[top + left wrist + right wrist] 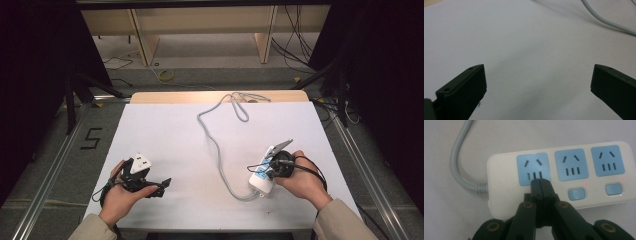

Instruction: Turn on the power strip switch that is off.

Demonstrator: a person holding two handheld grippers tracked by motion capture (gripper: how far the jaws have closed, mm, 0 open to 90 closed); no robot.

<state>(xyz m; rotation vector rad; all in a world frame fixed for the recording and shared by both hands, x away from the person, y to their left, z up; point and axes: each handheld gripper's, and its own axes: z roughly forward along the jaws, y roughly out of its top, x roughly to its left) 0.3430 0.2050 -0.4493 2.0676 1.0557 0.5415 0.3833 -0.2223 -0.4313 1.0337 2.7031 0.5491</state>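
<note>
Work in hand: the right gripper (541, 180) is pressing down on a white power strip (574, 195) with its fingers brought together. In the right gripper view the closed tips sit at the lower edge of the first blue socket panel (532, 168), about where that socket's switch would be; the switch itself is hidden under the tips.
Where the strip lies: on the white worktop (165, 135), toward the near right side, under the right hand (300, 177). Its grey cord (215, 145) snakes away across the worktop toward the far edge.
Other switches: two blue buttons (576, 194) remain uncovered beside the second and third sockets, each with a small red light near it.
Doing it well: I judge a straight, short push is best, keeping the tips centred so they do not slip onto the socket slots. The strip is light and could slide or tip, so the force should go squarely down into the worktop.
Right fingers: fully closed, nothing held between them.
Right hand pose: wrapped around the gripper body, angled forward and down over the strip's near end.
Left gripper (161, 184): resting low near the left front of the worktop, pointing right.
Left fingers (464, 90): spread wide, empty, bare worktop between them.
</note>
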